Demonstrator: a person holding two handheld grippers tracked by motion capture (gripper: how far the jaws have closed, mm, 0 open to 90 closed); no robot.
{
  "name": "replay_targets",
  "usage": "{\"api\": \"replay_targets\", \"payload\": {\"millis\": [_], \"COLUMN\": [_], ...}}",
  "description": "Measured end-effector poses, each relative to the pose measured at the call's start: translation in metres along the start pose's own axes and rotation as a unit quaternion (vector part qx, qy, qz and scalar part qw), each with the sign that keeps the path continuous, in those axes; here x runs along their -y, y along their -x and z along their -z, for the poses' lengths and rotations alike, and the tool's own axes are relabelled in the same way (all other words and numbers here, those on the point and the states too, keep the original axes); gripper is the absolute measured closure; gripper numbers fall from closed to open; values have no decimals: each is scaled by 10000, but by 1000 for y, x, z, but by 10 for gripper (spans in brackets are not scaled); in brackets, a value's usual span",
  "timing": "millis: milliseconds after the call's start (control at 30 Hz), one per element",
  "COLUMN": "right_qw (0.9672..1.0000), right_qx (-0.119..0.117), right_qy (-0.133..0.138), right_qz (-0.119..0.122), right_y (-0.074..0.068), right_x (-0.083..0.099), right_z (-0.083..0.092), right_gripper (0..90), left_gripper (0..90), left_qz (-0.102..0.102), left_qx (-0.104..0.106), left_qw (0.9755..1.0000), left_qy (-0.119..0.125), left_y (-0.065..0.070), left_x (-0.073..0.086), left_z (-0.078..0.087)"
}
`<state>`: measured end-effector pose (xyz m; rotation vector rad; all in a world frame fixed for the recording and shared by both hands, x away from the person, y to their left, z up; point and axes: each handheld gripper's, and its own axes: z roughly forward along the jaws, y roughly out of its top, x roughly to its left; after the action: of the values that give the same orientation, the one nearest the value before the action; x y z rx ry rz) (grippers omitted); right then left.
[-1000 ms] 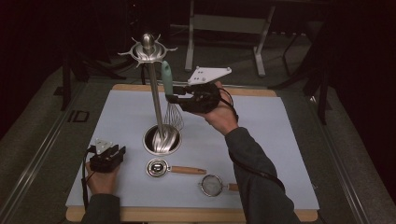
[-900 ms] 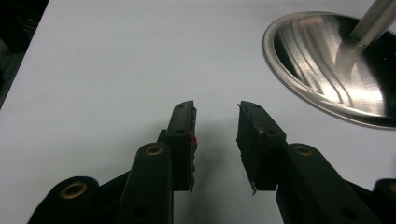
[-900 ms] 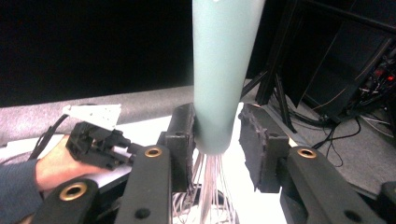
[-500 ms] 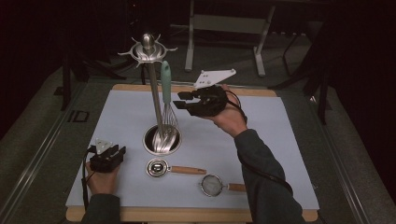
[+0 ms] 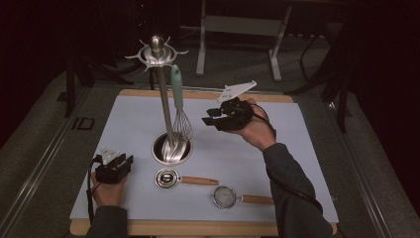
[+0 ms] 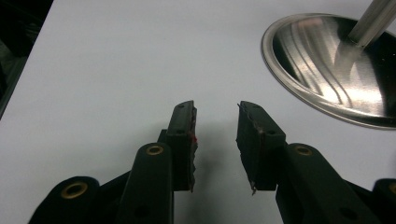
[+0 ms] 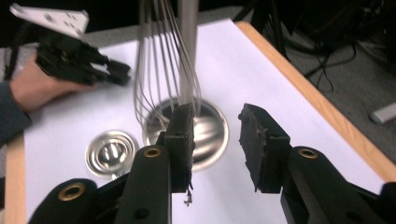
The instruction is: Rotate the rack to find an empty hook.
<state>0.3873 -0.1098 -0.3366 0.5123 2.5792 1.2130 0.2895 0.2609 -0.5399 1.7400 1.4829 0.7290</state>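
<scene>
Here, a white mat (image 5: 297,163) is covering the wooden table (image 5: 198,229), and at its middle a steel utensil stand (image 5: 161,94) is rising from a round dished base (image 5: 172,148) to a crown of hooks. From one hook a whisk (image 5: 179,111) with a pale green handle is hanging, its wire cage dangling just above the base and beside the pole. The right gripper (image 5: 214,120) is hovering in the air just to the whisk's right, apart from it, its jaws standing open with nothing between them. The left gripper (image 5: 124,162) is resting low on the mat near the base, its jaws likewise parted and empty. Nearer the person, a measuring cup (image 5: 167,177) with a wooden handle and a small strainer (image 5: 225,196) are lying flat, well apart from either tool. Judging by this, the whisk is already hung and the next utensil is waiting; the cup is lying closest. To do that well, the right gripper should be coming down over the wooden handle, jaws square across it, closing firmly, and keeping the hanging end free for a hook.
</scene>
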Motion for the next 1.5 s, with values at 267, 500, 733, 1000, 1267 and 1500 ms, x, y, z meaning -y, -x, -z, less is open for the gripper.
{"api": "replay_targets", "payload": {"millis": [267,500,733,1000,1267,1500], "right_qw": [9987,9943,9887,9827,9777,9741], "right_qx": [229,516,702,973,1140,1305], "right_qy": [-437,-905,-1173,-1168,-936,-877], "right_qz": [-114,-229,-623,-1059,-1493,-1627], "right_y": [7,3,0,-1,-5,-4], "right_x": [27,57,95,144,179,189], "right_z": [-4,-12,-22,-22,-13,-9], "right_gripper": [627,615,601,577,561,556], "left_gripper": [710,706,737,861,900,900], "left_qz": [87,1,242,123,5,53], "left_qx": [188,236,728,1176,1359,1373], "left_qw": [9994,9983,9903,9701,9487,9300], "left_qy": [292,540,1156,2121,2854,3408], "left_y": [3,16,22,38,54,63], "left_x": [-2,-17,-37,-70,-100,-122], "left_z": [5,15,34,57,75,88]}}
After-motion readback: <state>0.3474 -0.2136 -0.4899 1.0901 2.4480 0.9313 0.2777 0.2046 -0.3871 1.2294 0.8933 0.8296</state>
